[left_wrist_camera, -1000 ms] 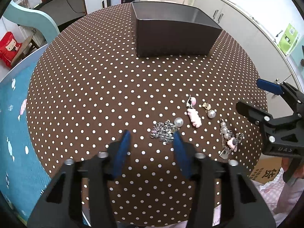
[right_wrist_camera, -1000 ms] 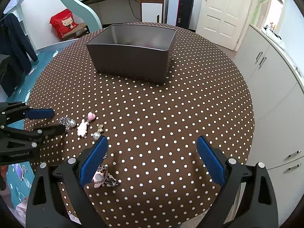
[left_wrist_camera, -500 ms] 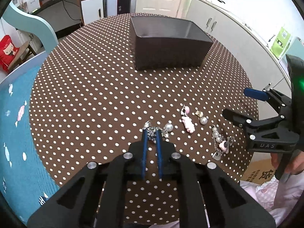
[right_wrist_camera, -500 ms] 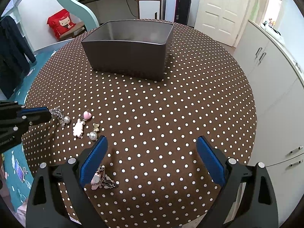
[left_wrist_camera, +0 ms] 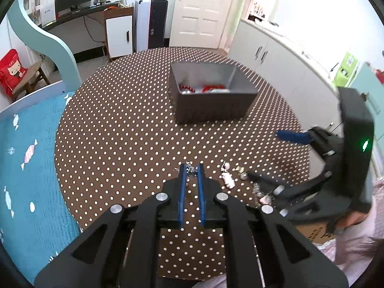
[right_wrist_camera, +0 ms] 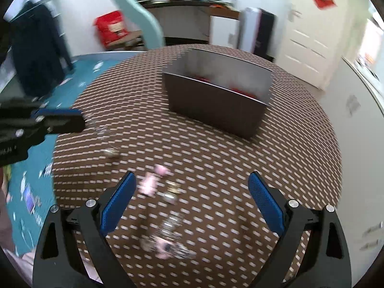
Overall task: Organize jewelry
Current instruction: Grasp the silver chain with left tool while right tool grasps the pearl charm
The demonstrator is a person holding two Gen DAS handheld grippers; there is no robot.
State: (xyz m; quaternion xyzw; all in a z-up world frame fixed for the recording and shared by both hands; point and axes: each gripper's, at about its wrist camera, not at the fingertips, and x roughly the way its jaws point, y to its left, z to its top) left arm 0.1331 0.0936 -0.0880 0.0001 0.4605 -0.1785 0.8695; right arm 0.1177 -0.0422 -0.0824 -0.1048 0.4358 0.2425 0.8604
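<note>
The left tongs (left_wrist_camera: 191, 171) were clenched on a silver chain charm with a pearl bead (right_wrist_camera: 105, 141), apparently dangling above the polka-dot bench (left_wrist_camera: 120, 132). The right tongs (right_wrist_camera: 192, 199) gaped empty. Best to carry it level over the grey open box (left_wrist_camera: 211, 105), releasing only once the bead cleared the rim.

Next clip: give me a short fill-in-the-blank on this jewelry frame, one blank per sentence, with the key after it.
1. The left gripper is shut on a silver ____ with a pearl dangling from it.
2. The right gripper has its jaws ____ and holds nothing.
3. The dark box already contains ____ coloured items.
4. The tablecloth is brown with white ____.

Missing words: chain; open; red; dots
</note>
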